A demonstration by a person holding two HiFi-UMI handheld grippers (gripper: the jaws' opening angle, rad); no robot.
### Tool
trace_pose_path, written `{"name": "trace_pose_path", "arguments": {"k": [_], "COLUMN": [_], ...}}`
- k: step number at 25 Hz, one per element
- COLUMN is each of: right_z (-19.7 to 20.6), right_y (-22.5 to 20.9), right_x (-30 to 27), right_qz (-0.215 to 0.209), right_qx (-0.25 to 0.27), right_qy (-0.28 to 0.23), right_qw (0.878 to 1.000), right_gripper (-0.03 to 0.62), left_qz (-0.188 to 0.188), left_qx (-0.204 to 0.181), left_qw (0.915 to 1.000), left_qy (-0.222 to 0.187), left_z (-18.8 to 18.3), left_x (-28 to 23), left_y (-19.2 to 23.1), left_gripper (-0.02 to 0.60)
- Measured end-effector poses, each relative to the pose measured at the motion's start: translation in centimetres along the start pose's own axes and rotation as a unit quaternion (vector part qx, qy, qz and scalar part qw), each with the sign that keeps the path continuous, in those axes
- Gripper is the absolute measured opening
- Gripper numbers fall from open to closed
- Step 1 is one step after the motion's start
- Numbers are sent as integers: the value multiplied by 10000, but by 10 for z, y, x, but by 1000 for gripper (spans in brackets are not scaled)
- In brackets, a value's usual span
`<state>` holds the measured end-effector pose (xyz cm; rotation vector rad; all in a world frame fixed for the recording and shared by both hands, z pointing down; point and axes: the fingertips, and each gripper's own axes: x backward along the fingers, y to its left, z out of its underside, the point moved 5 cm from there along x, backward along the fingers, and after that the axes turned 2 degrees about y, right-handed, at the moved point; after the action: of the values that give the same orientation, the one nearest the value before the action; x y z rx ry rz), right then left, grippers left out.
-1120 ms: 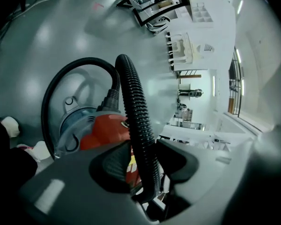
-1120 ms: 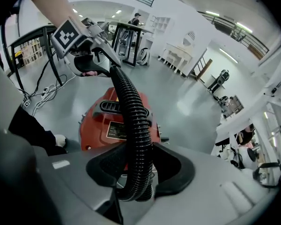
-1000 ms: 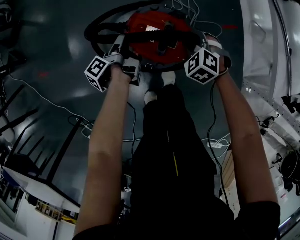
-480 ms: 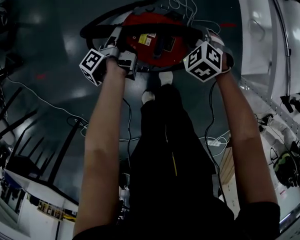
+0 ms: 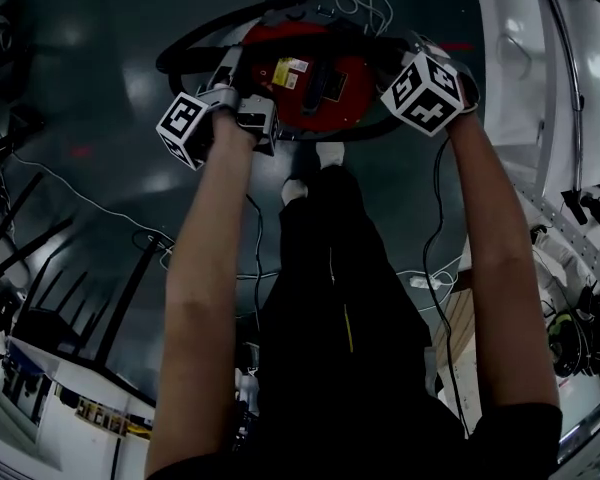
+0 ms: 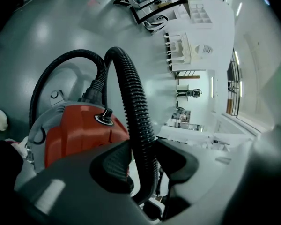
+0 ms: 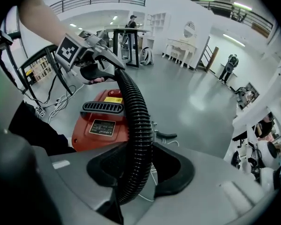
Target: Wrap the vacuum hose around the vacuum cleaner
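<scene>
Head view: ribbed black hose point(image 5: 185, 44) loops beside the red vacuum cleaner point(image 5: 315, 78) on the floor. My left gripper point(image 6: 143, 165) and right gripper point(image 7: 138, 165) both have jaws clenched on it. Likely light, bendy, springy; the ribs should give good grip.

Hose point(image 5: 192, 38) end apparently cut off, top edge.

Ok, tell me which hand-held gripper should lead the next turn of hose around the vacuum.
Right, probably. The hose runs from the vacuum cleaner through the left hand-held gripper on to the right hand-held gripper, so the right carries the loose length while the left anchors.
</scene>
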<state>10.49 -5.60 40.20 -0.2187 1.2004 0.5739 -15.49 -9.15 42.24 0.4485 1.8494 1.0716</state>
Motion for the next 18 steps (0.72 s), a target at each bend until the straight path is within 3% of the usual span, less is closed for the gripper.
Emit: {"name": "trace_pose_path", "arguments": {"k": [5,10,18], "right_z": [18,45,30], "right_y": [-1,-16,-13], "right_x": [-2,-2,-28], "right_qz": [-193,252,203], "right_qx": [-51,321,595], "right_qy": [33,426,316], "right_qw": [9998,9983,9975], "right_gripper": [161,156,158], "left_qz": [55,86,143], "left_qx": [-93,-199,-271], "left_qw": [9999,9987,9995], "left_qy": [82,465,-40], "left_z": [19,49,37], "left_x": [-2,-11,4], "left_y": [-4,-5,3], "left_gripper": [166,164,163]}}
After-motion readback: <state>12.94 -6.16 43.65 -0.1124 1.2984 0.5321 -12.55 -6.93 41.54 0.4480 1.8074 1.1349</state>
